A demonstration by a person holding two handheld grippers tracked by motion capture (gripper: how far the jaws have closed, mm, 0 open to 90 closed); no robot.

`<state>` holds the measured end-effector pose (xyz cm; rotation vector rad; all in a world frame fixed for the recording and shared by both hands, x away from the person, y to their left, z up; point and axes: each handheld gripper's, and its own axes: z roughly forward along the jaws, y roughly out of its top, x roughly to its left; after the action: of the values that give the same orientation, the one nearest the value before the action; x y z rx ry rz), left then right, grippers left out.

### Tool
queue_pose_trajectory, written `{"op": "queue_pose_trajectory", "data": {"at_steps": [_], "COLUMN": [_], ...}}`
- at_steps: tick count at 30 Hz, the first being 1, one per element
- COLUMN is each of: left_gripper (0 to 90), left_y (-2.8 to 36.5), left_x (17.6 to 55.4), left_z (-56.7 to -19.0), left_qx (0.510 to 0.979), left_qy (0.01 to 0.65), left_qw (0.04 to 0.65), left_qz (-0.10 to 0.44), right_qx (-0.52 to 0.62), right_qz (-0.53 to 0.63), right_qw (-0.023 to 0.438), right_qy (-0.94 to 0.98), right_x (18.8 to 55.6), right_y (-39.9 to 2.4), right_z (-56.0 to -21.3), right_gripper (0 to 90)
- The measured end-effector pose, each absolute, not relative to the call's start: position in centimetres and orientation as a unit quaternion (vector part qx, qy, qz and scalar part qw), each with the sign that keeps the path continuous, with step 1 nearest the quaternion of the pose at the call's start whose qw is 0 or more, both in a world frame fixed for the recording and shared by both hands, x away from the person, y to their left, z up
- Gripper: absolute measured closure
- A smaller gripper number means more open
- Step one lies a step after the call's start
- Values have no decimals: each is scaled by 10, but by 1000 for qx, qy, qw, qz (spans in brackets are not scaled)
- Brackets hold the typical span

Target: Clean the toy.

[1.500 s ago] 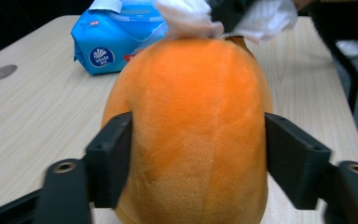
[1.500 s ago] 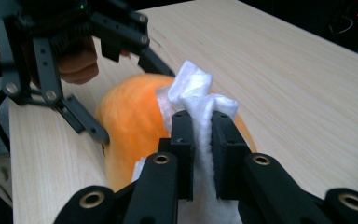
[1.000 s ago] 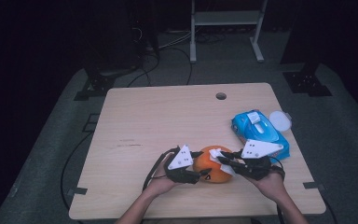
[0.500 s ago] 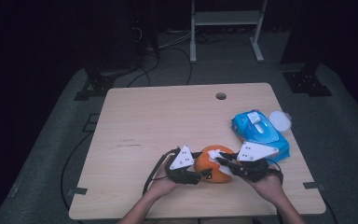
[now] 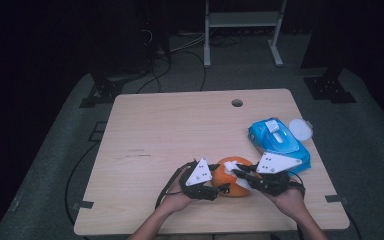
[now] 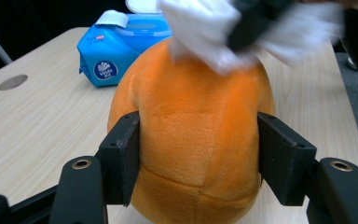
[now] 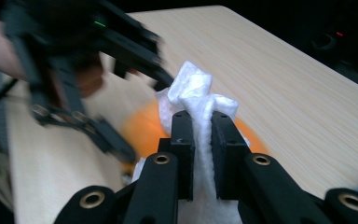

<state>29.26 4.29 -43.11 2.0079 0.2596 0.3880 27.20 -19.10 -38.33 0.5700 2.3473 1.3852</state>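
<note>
An orange plush ball (image 5: 230, 179) rests on the wooden table (image 5: 180, 130) near its front edge. My left gripper (image 6: 198, 158) clasps it from the left, one pad against each side; its jaws have just been opening a little with the ball still between them. My right gripper (image 7: 201, 130) is shut on a crumpled white wipe (image 7: 193, 91). It holds the wipe (image 6: 200, 28) against the top of the ball (image 6: 196, 121). In the high view the right gripper (image 5: 237, 172) reaches in from the right.
A blue pack of wet wipes (image 5: 280, 142) lies just behind the right hand, with a round white lid (image 5: 300, 129) beside it. A cable hole (image 5: 237, 103) sits near the far edge. Bare table stretches to the left and far side.
The right gripper has slid slightly left over the top of the ball with the wipe. The left hand and the ball have stayed in place.
</note>
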Motion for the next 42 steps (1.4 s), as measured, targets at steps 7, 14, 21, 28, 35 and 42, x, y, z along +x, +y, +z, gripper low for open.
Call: {"op": "queue_pose_trajectory", "data": {"at_steps": [7, 14, 21, 28, 35, 42], "left_gripper": [367, 248, 329, 367, 235, 353], "left_y": [43, 50, 52, 66, 65, 71], "left_x": [289, 300, 301, 306, 306, 309], "left_z": [-434, -436, -438, -442, -430, -436], "left_qx": [843, 833, 838, 846, 840, 845], "left_qy": [97, 122, 135, 129, 120, 137], "left_qw": [499, 528, 516, 507, 524, 510], "left_qz": [175, 110, 117, 99, 68, 82], "right_qx": [185, 249, 212, 264, 247, 230], "right_qz": [477, 483, 486, 478, 478, 472], "right_qw": [170, 170, 163, 165, 164, 168], "right_qy": [842, 822, 832, 821, 827, 834], "right_x": [273, 287, 277, 291, 284, 283], "right_y": [-174, -219, -193, -225, -219, -215], "right_z": [-386, -393, -391, -399, -400, -399], "right_gripper": [798, 798, 797, 797, 795, 794]}}
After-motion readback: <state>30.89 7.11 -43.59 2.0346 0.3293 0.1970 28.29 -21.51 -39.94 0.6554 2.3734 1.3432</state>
